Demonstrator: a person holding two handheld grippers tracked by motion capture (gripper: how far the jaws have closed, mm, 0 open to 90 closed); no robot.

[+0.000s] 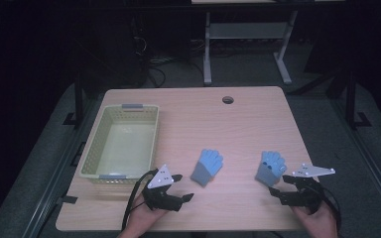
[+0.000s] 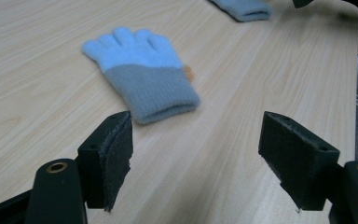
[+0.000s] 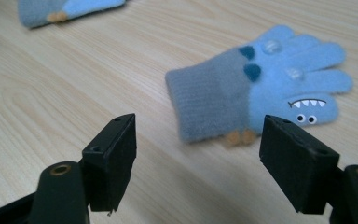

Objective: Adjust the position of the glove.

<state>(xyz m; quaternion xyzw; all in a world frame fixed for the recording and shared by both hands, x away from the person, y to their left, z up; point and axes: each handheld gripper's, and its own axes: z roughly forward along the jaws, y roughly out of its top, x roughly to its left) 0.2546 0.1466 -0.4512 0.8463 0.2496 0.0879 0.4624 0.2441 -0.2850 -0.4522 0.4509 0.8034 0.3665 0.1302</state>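
Observation:
Two small blue knit gloves with grey cuffs lie flat on the wooden table (image 1: 238, 124). The left glove (image 1: 207, 167) (image 2: 142, 74) lies just ahead and to the right of my left gripper (image 1: 184, 187) (image 2: 196, 156), which is open with nothing between its jaws. The right glove (image 1: 270, 167) (image 3: 256, 86) carries a monster face with teeth and eyes. It lies just beyond my right gripper (image 1: 277, 184) (image 3: 198, 158), also open and empty, cuff end nearest the jaws.
A pale yellow plastic basket (image 1: 95, 148) stands empty on the table's left side, just behind my left gripper. A round cable hole (image 1: 227, 99) sits near the far edge. Dark floor and a desk frame (image 1: 243, 44) lie beyond.

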